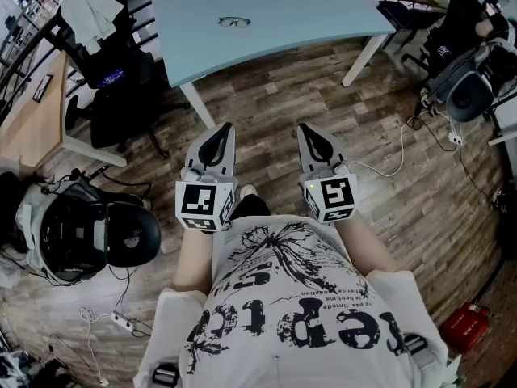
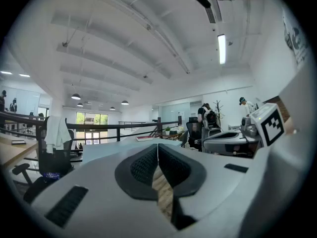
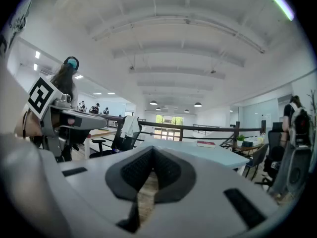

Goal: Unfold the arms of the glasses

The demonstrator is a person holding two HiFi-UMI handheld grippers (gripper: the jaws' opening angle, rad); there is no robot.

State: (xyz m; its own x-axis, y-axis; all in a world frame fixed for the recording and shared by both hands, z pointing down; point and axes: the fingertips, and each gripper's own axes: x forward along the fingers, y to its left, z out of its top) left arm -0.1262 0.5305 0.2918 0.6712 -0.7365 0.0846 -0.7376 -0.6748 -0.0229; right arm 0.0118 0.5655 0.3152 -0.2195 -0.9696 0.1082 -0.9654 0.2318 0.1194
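Your left hand-held gripper (image 1: 224, 129) and right hand-held gripper (image 1: 306, 129) were closed tight, holding nothing. The thin dark-framed glasses (image 1: 234, 22) lay left-to-right on the pale blue desk (image 1: 307, 14).

Pale blue desk (image 1: 323, 14) on white legs, standing on a wood-plank floor (image 1: 283, 103), dark-framed glasses (image 1: 234, 23) lying mid-top, book (image 3: 206, 144) near its far edge.
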